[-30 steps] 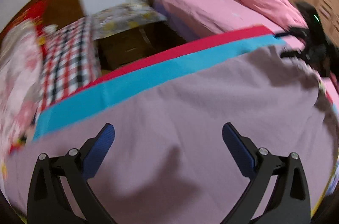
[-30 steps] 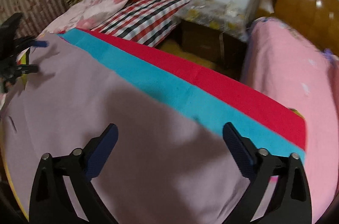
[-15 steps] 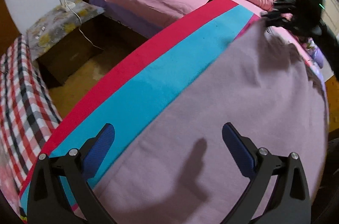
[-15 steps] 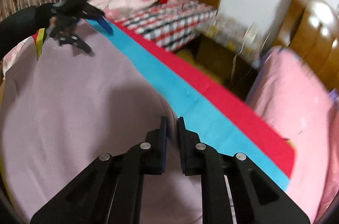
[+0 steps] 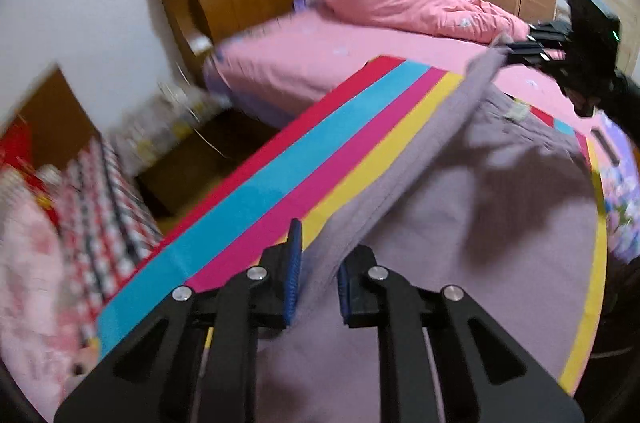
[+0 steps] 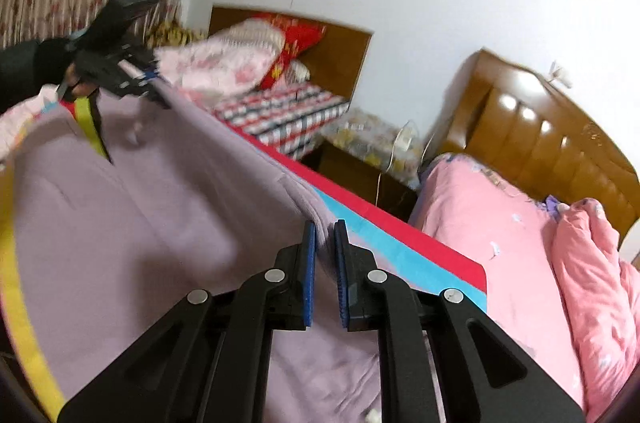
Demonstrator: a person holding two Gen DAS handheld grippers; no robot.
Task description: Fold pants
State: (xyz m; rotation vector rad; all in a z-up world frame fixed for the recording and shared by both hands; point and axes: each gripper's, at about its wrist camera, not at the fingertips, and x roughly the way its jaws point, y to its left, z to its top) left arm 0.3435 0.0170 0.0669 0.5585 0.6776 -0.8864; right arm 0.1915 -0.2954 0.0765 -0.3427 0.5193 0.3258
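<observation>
I see my left gripper [image 5: 316,277] pinching the far edge of the mauve pants [image 5: 480,223], its blue pads [image 5: 294,275] closed on the cloth. My right gripper [image 6: 325,273] clamps the same edge at the other end, so the hem is lifted in a line between them. The rest of the pants lies on the striped mat [image 5: 280,191]. Behind it there is a pink bed [image 6: 500,243] and a nightstand [image 6: 360,175].
</observation>
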